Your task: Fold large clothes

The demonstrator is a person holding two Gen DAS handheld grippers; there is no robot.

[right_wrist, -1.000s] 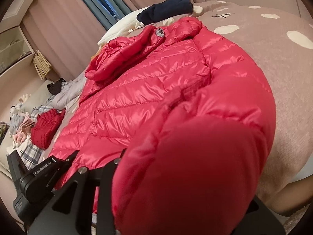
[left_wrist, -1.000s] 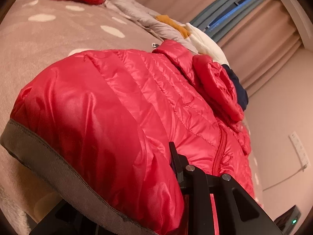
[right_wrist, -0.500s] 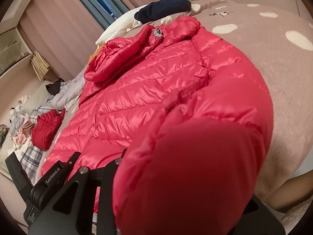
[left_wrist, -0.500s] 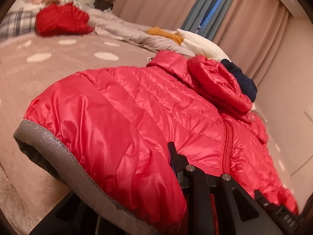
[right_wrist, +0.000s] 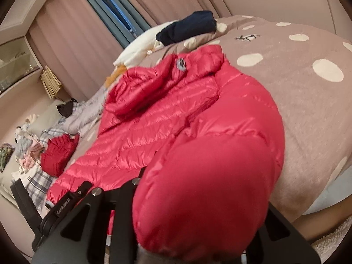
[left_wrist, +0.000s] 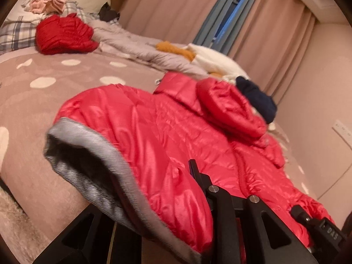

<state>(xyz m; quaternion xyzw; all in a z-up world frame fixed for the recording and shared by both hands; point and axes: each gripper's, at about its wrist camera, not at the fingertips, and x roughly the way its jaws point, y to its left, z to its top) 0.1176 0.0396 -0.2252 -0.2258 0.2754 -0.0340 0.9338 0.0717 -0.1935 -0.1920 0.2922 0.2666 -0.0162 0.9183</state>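
Nearest each camera, a black gripper holds up one corner of the red puffer jacket's (left_wrist: 167, 132) bottom edge. The left gripper (left_wrist: 180, 215) has its jaws nearly closed, clamped on the grey-trimmed hem (left_wrist: 92, 176), which curls over the left finger and hides it; the right finger (left_wrist: 198, 176) stands just beside the red fabric. In the right wrist view the right gripper (right_wrist: 187, 226) is likewise clenched narrow on a puffed fold of the same jacket (right_wrist: 198, 143), which billows over the fingers so that the tips cannot be seen; the left finger (right_wrist: 129, 198) shows at the fabric's edge.

The jacket lies front up on the bed (left_wrist: 33, 110), a taupe cover with pale dots. Its long axis runs away from the grippers: hem near and lifted clear of the cover, collar and hood (left_wrist: 228, 110) at the far end, the zip (left_wrist: 242, 176) running along that line. The hood is flopped forward over the chest.

Beyond the hood a folded navy garment (left_wrist: 257, 99) lies touching a white one (left_wrist: 215, 63), with a mustard piece (left_wrist: 173, 48) and a grey quilt (left_wrist: 136, 46) beside them. Farther off a second red garment (left_wrist: 63, 35) sits near plaid bedding (left_wrist: 15, 35). Pink curtains (left_wrist: 176, 8) hang at the back.
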